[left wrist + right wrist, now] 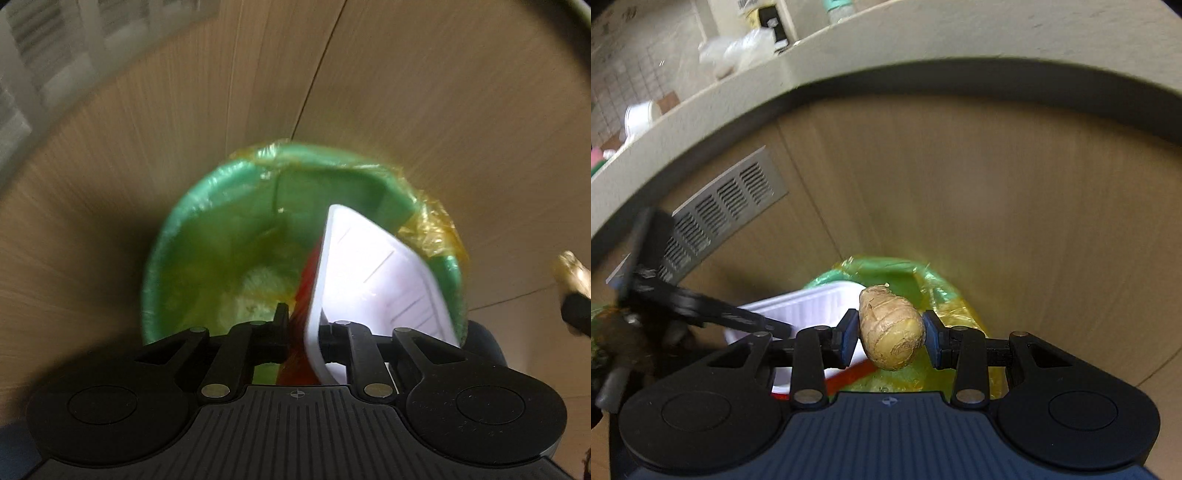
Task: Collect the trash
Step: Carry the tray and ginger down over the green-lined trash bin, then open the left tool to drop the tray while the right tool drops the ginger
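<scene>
A white tray (373, 273) is clamped between the left hand-held gripper (303, 325) over the green bin (221, 192); a ginger piece (891, 328) is clamped in the right hand-held gripper (890, 334).

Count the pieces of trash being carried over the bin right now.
2. A white tray between the left hand-held gripper fingers, above the green bin; a ginger piece clamped in the right hand-held gripper. The bin's contents are blurred.

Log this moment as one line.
left gripper: white tray between fingers over green bin | right gripper: holding ginger
</scene>
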